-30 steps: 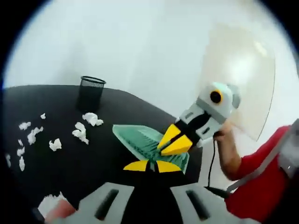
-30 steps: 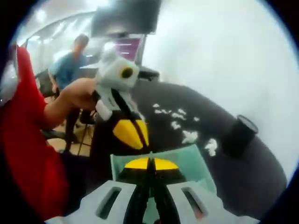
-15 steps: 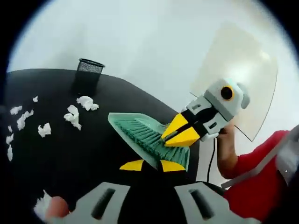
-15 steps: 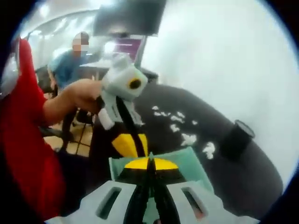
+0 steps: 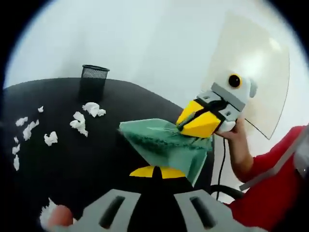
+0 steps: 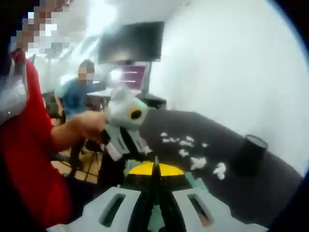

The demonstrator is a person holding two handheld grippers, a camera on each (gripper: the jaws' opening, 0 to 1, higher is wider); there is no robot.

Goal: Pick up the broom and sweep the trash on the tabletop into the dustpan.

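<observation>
Green plastic is lifting: the dustpan [image 5: 166, 147] with the broom [image 5: 145, 135] nested in it is now rising off the black desk [image 5: 96, 164], tilted, closer to the left hand-held gripper [image 5: 153, 172], whose jaws are closing on its near edge. The right hand-held gripper [image 5: 195, 123] is clamping the far end, jaws shut [image 6: 154, 170]. Judging by this, the pair must be separated before sweeping. Farther left, paper scraps [image 5: 79, 123] are lying scattered; beyond them a mesh cup [image 5: 92, 83] is standing near the sweep path.
</observation>
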